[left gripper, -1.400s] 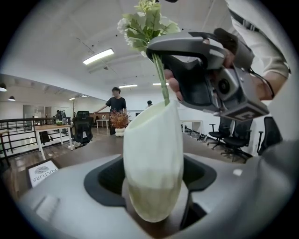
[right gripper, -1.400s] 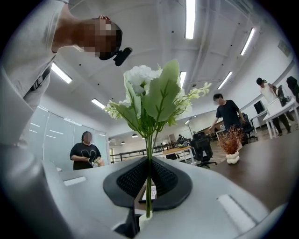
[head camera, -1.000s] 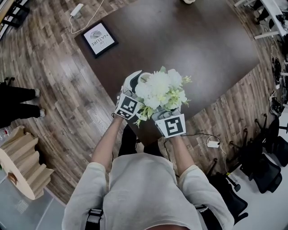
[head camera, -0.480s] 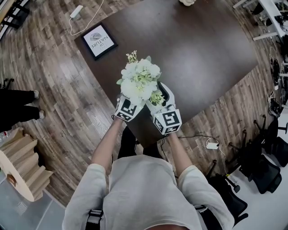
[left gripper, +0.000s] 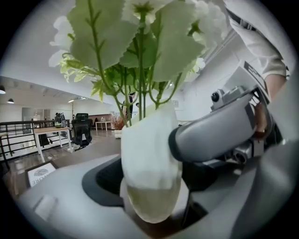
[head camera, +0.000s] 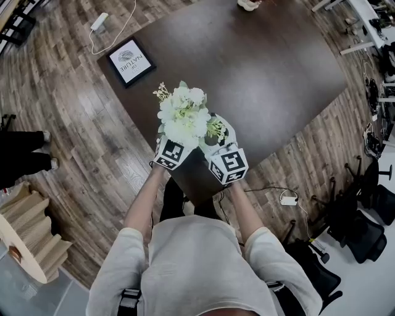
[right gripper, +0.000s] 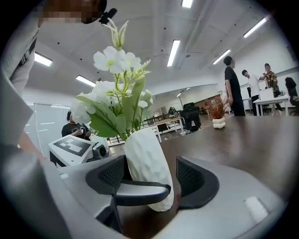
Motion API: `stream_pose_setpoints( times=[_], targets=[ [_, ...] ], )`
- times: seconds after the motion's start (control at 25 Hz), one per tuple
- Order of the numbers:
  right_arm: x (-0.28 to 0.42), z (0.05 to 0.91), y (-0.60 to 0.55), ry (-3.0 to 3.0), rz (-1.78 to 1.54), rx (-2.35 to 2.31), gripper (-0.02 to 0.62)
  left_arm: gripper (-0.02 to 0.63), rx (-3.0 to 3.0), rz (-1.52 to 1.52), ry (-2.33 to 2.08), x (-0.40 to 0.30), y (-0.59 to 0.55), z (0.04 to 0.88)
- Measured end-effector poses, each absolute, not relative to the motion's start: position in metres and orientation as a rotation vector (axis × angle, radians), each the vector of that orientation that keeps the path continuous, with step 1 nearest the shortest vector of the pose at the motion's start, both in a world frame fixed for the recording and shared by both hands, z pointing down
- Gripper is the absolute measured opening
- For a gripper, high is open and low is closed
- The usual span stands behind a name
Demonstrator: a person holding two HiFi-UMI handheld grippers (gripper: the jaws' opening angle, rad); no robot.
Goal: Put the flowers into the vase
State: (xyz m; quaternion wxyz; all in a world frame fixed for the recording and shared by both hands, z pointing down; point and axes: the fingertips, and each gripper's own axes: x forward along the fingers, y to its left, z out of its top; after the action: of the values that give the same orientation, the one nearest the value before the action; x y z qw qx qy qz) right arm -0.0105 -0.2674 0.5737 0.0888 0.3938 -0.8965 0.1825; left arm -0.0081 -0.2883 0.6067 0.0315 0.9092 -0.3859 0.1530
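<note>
White flowers with green leaves (head camera: 182, 117) stand with their stems in a white dimpled vase (left gripper: 150, 177) near the table's front corner. In the head view the blooms hide the vase. My left gripper (head camera: 174, 143) is shut on the vase, its pads against both sides of the body. My right gripper (head camera: 217, 137) comes in from the right, its jaws opening. The vase (right gripper: 147, 168) stands between those jaws with a gap to the right pad. One left finger (right gripper: 140, 191) crosses in front of the vase. The stems (left gripper: 140, 100) rise straight out of the neck.
The dark brown table (head camera: 265, 74) carries a framed sign (head camera: 129, 60) at its far left corner and a small pale object (head camera: 249, 4) at the far edge. Black chairs (head camera: 364, 228) stand at the right. A person's legs (head camera: 24, 151) and a wooden ribbed piece (head camera: 28, 234) are at the left.
The bouquet, held tilted to the right in the right gripper, swung left and down into the vase. The right gripper let go of it and sank lower. The left gripper stayed put.
</note>
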Motion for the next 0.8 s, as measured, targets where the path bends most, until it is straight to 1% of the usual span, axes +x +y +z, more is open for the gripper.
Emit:
stream_pose_setpoints(
  times=[0.04,0.12,0.24,0.8],
  targets=[
    [-0.010,0.574,-0.267,-2.667,0.543,1.171,0.353,0.357,2.801,0.472,-1.182,-0.007,-0.287,0.608],
    [-0.009,0.573,-0.265,-2.667,0.539,1.165,0.351,0.398,2.806,0.477,-1.175,-0.004,-0.284,0.608],
    [-0.009,0.572,-0.262,-2.668,0.534,1.157,0.350,0.426,2.812,0.500,-1.173,-0.002,-0.279,0.609],
    [-0.002,0.574,-0.259,-2.652,0.530,1.183,0.340,0.426,2.689,0.565,-1.222,-0.029,-0.245,0.638]
  ],
)
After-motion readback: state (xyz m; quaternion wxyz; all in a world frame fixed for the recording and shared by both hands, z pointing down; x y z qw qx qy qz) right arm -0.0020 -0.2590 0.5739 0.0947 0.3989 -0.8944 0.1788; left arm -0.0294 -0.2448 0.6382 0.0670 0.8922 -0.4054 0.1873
